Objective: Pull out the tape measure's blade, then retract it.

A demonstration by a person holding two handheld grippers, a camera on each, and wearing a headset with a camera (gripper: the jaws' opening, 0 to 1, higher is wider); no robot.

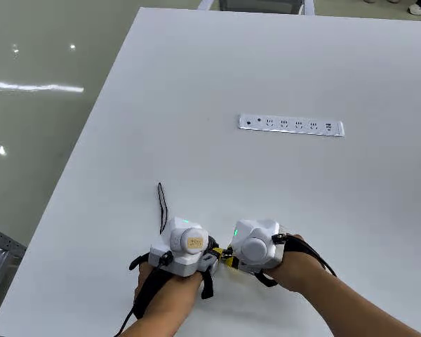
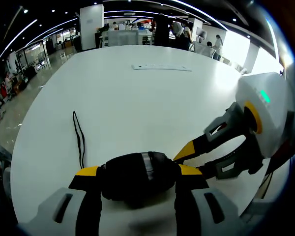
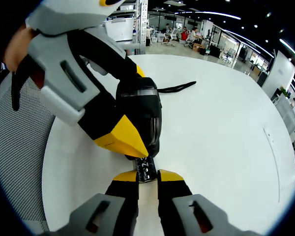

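Right gripper view is showing the right gripper [image 3: 147, 177] pinching its yellow-tipped jaws together on the blade tip [image 3: 146, 169]. The tip is barely sticking out of the tape measure [image 3: 141, 113], which is lying straight ahead of those jaws with its mouth just beyond their tips. The left gripper [image 3: 132, 105] is showing at that view's left, clamping the black case from both sides. In the left gripper view the case is sitting squarely between that gripper's own jaws, and the right gripper is pointing in from the right. The two grippers are therefore meeting nearly tip to tip, with the blade's long axis running from the left one toward the right one. The pull, I judge, is calling for the right gripper to draw straight back along its own line while the left one is keeping the case steady. A black strap [image 2: 78, 137] is trailing from the case, beyond the left gripper, on the white table [image 1: 266, 63]. A power strip [image 1: 291, 125] is lying well beyond both grippers. An open, brightly lit office is surrounding the table.
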